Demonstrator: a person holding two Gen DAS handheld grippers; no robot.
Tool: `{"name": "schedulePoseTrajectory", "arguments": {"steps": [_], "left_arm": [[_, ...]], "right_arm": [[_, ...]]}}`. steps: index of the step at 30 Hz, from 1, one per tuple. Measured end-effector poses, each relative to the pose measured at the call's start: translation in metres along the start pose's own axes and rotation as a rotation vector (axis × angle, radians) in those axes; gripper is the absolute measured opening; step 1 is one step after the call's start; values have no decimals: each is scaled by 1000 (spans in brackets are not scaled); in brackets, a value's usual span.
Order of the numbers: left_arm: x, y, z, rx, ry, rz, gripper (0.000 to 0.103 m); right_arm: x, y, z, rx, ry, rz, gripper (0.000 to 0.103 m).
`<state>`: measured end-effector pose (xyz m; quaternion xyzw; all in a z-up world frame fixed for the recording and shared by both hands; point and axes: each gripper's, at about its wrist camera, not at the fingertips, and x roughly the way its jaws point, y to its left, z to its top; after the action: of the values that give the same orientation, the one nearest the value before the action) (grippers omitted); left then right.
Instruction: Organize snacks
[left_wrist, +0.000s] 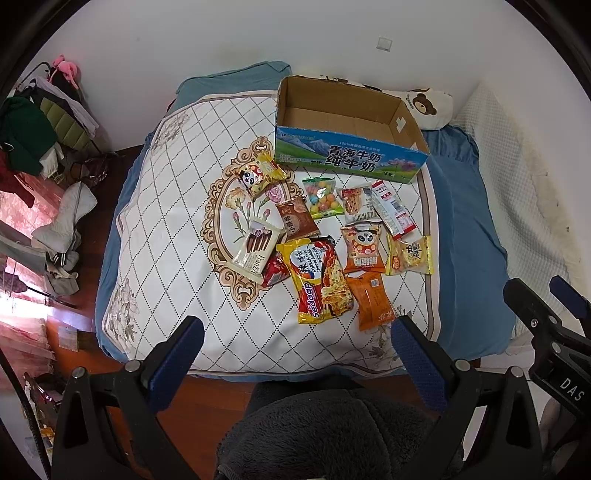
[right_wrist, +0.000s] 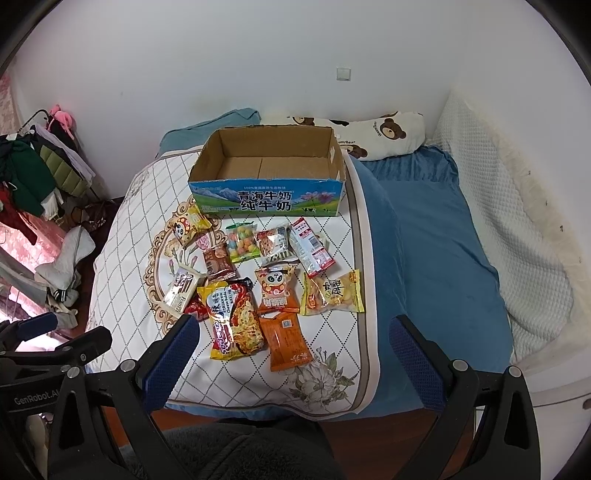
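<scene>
Several snack packets lie on a quilted white mat (left_wrist: 166, 236) on the bed, among them a yellow-red noodle pack (left_wrist: 317, 280) (right_wrist: 232, 317), an orange packet (left_wrist: 371, 301) (right_wrist: 286, 341), a bag of coloured candy balls (left_wrist: 323, 197) (right_wrist: 242, 240) and a yellow panda bag (left_wrist: 258, 173) (right_wrist: 186, 225). Behind them stands an empty cardboard milk box (left_wrist: 347, 158) (right_wrist: 266, 197), open at the top. My left gripper (left_wrist: 295, 330) hovers open above the near edge of the mat. My right gripper (right_wrist: 293, 328) is open too, over the orange packet. Neither holds anything.
A bear-print pillow (right_wrist: 384, 131) lies behind the box by the wall. Blue bedding (right_wrist: 436, 251) covers the right side, with a white blanket (right_wrist: 524, 229) beyond. A clothes rack (left_wrist: 40, 133) and piled clothes stand left of the bed. A dark fleece garment (left_wrist: 325, 435) on the person fills the foreground.
</scene>
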<state>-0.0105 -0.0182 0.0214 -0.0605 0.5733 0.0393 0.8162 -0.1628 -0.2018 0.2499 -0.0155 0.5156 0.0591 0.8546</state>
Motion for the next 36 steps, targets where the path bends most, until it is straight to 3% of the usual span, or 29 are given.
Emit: {"name": "schedulePoseTrajectory", "arguments": {"steps": [25, 32, 36], "left_arm": [[0, 4, 1, 5, -1, -13, 103], [21, 9, 5, -14, 39, -11, 103], [60, 16, 18, -54, 77, 12, 103]], "right_arm": [[2, 5, 1, 13, -2, -1, 103], [22, 2, -4, 37, 25, 6, 103], [55, -4, -3, 71, 58, 8, 103]]}}
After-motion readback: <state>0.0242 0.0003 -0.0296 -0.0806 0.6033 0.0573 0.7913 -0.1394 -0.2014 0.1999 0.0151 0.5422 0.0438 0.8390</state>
